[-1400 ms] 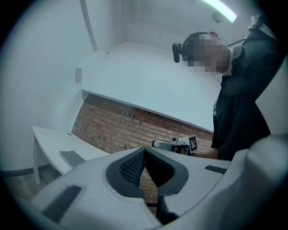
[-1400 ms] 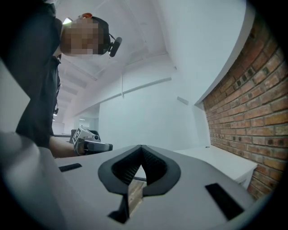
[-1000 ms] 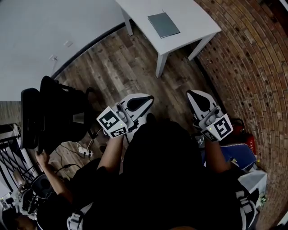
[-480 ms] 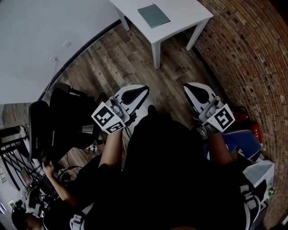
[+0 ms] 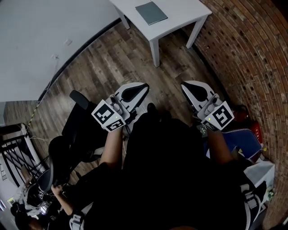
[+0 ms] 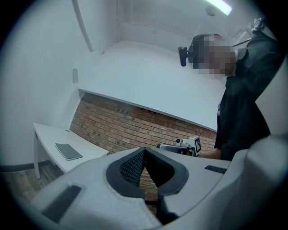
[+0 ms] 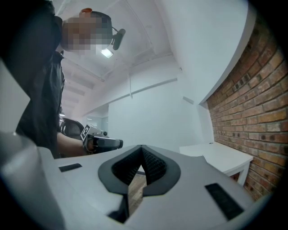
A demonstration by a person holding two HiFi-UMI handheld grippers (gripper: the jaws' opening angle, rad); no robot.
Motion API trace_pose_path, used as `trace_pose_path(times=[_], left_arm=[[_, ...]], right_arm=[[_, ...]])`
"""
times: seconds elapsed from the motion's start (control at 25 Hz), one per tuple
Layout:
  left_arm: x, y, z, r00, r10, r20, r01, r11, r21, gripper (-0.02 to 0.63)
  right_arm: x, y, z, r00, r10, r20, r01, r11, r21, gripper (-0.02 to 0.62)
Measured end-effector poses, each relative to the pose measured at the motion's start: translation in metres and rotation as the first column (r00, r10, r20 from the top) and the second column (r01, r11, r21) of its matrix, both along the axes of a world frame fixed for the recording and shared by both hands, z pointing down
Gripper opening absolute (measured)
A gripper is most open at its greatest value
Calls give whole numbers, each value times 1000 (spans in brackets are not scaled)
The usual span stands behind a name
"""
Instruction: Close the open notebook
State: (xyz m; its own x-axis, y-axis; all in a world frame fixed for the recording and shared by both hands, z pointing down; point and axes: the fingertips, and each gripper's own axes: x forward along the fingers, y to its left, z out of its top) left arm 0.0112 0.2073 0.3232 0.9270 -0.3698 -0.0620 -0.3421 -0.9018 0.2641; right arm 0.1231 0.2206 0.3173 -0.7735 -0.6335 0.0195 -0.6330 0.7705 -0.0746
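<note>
A grey notebook lies shut on the white table at the top of the head view, far from both grippers. In the left gripper view the notebook sits flat on that table at the left. My left gripper and right gripper are held side by side in front of my body, over the wooden floor. Both are shut with nothing between the jaws. The left gripper points towards the brick wall. The right gripper has the table's corner off to its right.
A brick wall runs along the right. A black office chair stands at the left, with another person's hand on it at the lower left. A blue bag and a red thing lie by the wall.
The table and notebook have drifted up and slightly left in the head view. The black chair at the left has been turned and pulled down-left. Both grippers stay shut and empty.
</note>
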Motion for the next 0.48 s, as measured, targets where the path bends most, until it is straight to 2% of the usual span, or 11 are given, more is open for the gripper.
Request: trace_pose_path(times=[0.48], left_arm=[[0, 4, 10, 999, -51, -5, 51, 998, -32, 17]], right_arm=[[-7, 1, 0, 997, -73, 29, 73, 997, 9, 5]])
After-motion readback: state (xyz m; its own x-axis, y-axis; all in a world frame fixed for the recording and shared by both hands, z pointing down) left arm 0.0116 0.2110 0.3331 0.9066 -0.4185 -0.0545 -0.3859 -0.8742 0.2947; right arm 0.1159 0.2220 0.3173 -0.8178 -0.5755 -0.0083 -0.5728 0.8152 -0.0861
